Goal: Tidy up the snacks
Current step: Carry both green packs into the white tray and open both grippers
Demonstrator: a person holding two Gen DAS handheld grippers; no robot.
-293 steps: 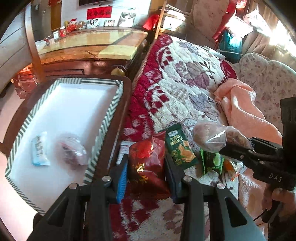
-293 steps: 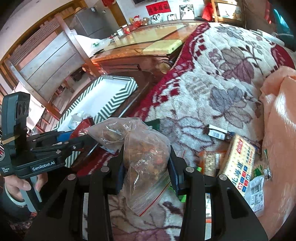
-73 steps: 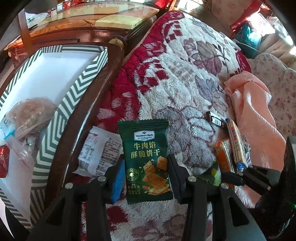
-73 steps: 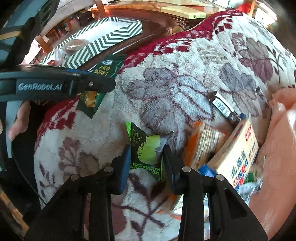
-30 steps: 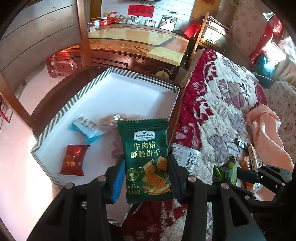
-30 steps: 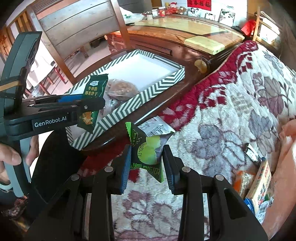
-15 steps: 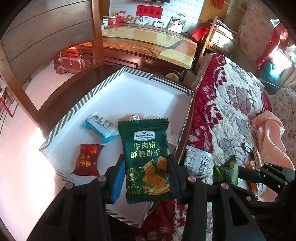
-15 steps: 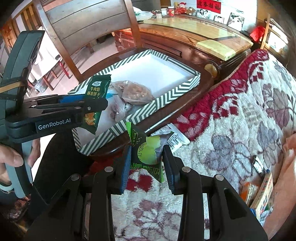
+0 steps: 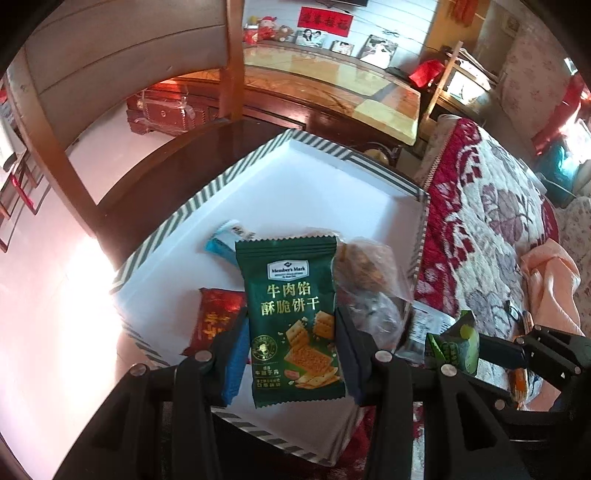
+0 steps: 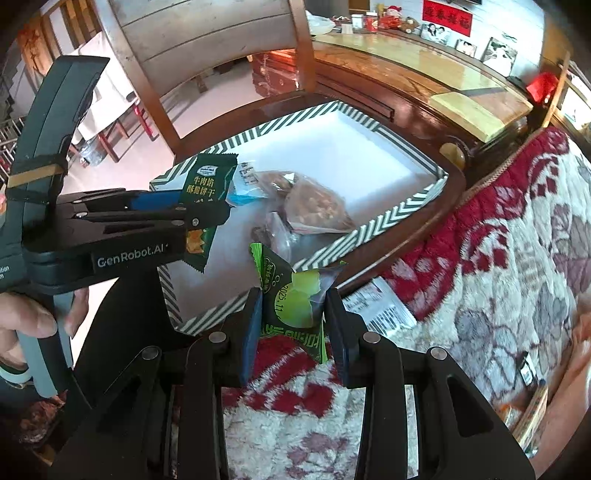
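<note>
Filling left fingers (image 9: 347, 343): cracker packet (image 9: 293, 314)

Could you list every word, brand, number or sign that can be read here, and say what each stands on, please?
"Member's Mark" and "牛肉馅 酥脆饼干": dark green cracker packet in the left gripper.
"GenRobot.AI": side of the left gripper, in the right wrist view.
"2025.11": light green snack packet in the right gripper; the rest is cut off.
Too blurred or small: red wall banner, red packet, white label.

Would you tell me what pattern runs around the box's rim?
Green-and-white chevron stripes on the box, clearest in the right wrist view.
</note>
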